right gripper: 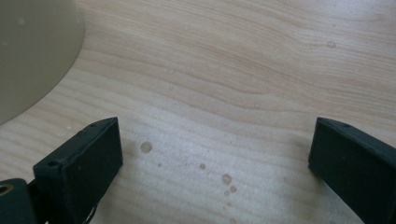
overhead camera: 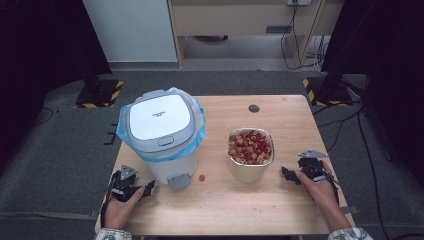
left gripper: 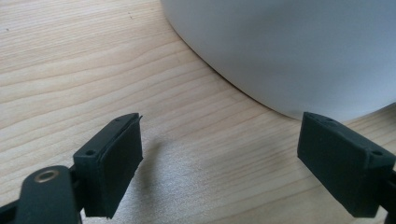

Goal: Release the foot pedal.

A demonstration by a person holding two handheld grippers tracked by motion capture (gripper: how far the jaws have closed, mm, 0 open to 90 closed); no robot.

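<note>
A white pedal bin with a grey lid and a blue liner stands on the left half of the wooden table. Its white wall curves across the left gripper view. A metal bowl heaped with red and tan bits stands right of centre; its pale side is at the upper left of the right gripper view. My left gripper rests open beside the bin's base, nothing between its fingers. My right gripper rests open just right of the bowl, holding nothing.
One small red bit lies on the table between the bin's pedal and the bowl. A dark round hole sits near the far edge. Small wet spots mark the wood. Dark stands and cables are on the floor beyond.
</note>
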